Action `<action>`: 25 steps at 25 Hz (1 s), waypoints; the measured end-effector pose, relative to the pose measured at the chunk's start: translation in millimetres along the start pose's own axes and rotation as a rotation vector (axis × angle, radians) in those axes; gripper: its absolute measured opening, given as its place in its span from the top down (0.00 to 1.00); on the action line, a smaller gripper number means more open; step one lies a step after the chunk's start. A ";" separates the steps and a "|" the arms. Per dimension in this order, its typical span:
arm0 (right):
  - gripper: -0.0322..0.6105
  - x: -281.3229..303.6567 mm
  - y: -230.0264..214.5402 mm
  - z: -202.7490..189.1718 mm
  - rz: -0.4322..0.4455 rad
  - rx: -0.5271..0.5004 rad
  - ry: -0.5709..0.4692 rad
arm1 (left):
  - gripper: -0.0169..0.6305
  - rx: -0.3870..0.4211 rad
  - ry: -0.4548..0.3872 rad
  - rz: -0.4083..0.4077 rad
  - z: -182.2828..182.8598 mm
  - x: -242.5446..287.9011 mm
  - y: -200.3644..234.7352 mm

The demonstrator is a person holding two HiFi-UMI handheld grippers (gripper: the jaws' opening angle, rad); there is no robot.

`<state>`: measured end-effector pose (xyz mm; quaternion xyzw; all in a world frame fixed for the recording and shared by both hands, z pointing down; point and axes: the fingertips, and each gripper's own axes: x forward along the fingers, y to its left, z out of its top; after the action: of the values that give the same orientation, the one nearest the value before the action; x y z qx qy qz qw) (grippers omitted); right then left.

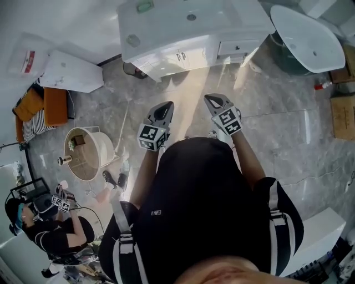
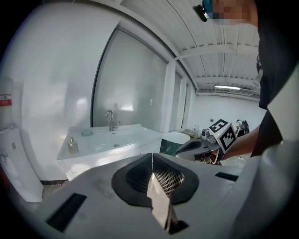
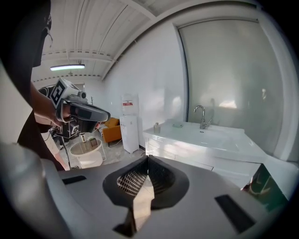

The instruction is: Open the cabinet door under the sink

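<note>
White cabinet door point(image 1: 165, 64) stands shut, well ahead; left claw point(image 1: 165, 106) and right claw point(image 1: 212, 100) are clenched, empty. Step closer, release one claw, then grasp its small dark handle point(image 1: 181, 56).

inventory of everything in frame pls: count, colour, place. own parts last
sink cabinet: 1, white, top centre, doors shut
faucet: 1, chrome, back of the countertop
soap dish: 1, pale green, countertop, left of faucet
small bottle: 1, greyish, countertop's left corner
tub: 1, white, right of cabinet
floor-standing unit: 1, white, left wall
chair: 1, orange, far left
round table: 1, cream, floor at left
cardboard box: at least 1, brown, right edge
second person: 1, dark clothes, lower left
left gripper: 1, grey, jaws together, empty, short of cabinet
right gripper: 1, grey, jaws together, empty, short of cabinet
</note>
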<state>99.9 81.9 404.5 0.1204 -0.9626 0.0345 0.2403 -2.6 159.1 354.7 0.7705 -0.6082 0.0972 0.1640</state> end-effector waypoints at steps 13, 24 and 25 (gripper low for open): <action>0.86 -4.8 -43.9 -34.9 -0.046 0.078 0.027 | 0.95 0.013 0.031 -0.061 2.4 59.7 -5.1; 0.86 46.2 -55.3 -15.1 -0.253 0.207 0.022 | 0.95 0.124 0.074 -0.293 28.3 98.9 69.6; 0.86 53.3 -54.5 -12.2 -0.261 0.210 0.025 | 0.95 0.133 0.071 -0.308 31.6 102.0 77.3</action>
<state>73.4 19.1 440.8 0.2683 -0.9269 0.1049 0.2406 -54.6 39.1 371.5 0.8599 -0.4689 0.1380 0.1469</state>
